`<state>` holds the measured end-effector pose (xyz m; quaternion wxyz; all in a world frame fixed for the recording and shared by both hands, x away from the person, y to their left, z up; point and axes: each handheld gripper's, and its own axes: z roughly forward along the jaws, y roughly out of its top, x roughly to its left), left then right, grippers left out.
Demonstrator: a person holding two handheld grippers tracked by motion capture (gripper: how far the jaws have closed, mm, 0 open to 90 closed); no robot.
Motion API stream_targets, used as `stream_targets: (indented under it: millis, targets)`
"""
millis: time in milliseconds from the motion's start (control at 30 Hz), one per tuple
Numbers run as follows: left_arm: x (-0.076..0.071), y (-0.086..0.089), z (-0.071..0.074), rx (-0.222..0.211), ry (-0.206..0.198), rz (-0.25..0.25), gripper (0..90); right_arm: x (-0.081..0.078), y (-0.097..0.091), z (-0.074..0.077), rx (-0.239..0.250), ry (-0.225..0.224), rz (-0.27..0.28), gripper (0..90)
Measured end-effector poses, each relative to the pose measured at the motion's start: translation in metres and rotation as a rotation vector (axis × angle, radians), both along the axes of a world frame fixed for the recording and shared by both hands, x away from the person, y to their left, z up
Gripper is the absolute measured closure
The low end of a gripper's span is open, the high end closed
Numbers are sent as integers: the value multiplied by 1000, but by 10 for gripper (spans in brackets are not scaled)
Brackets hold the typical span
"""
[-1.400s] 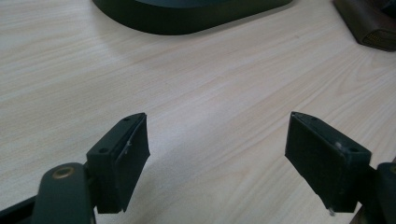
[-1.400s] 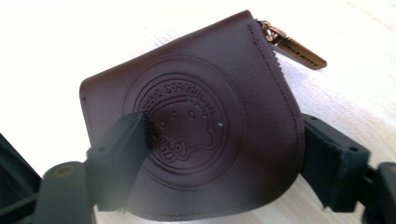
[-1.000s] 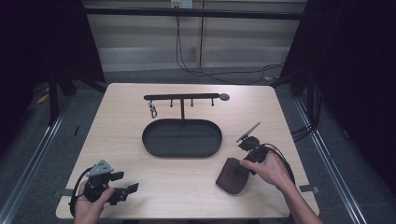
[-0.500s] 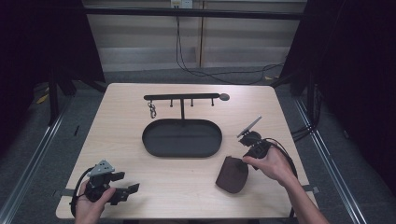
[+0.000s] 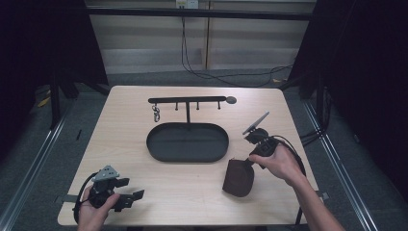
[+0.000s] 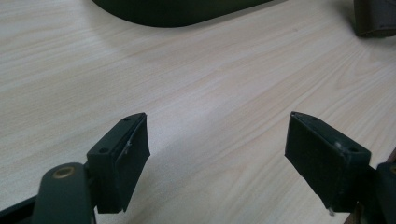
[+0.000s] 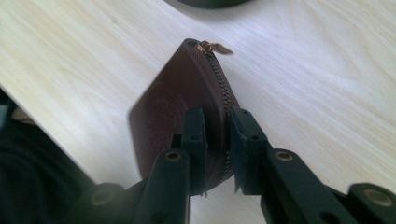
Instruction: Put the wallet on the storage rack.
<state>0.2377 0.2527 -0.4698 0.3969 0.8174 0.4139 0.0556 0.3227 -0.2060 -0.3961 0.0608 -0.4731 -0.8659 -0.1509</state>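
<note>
Brown leather pouch (image 7: 187, 88): small, rounded outline, zip along one edge, fully zipped, gold pull tab at far end (away from right gripper (image 7: 215, 140)). Tilted up on edge, near end pinched between jaws, which have just been closing; far end low toward tabletop (image 5: 144, 192).

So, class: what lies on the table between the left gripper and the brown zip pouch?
Nothing: in the high view bare wood separates the left gripper from the brown zip pouch. The left gripper view shows the same bare table beyond its open jaws.
</note>
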Motion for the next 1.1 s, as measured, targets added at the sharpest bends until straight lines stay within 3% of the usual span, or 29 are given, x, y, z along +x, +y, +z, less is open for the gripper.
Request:
stream_targets:
  millis: [233, 433, 733, 933, 1100]
  targets:
    - [0, 2, 1, -5, -3, 6, 216, 3, 8, 17, -53, -29, 2, 822]
    - [-1, 2, 1, -7, -5, 12, 216, 5, 7, 20, -105, -28, -19, 829]
    - [-1, 2, 0, -8, 5, 4, 217, 9, 3, 28, -130, -19, -50, 830]
    - [-1, 4, 1, -9, -1, 10, 216, 14, 3, 37, -148, -62, -70, 829]
    - [-1, 6, 1, -18, 1, 17, 216, 20, 6, 42, -147, -48, -63, 828]
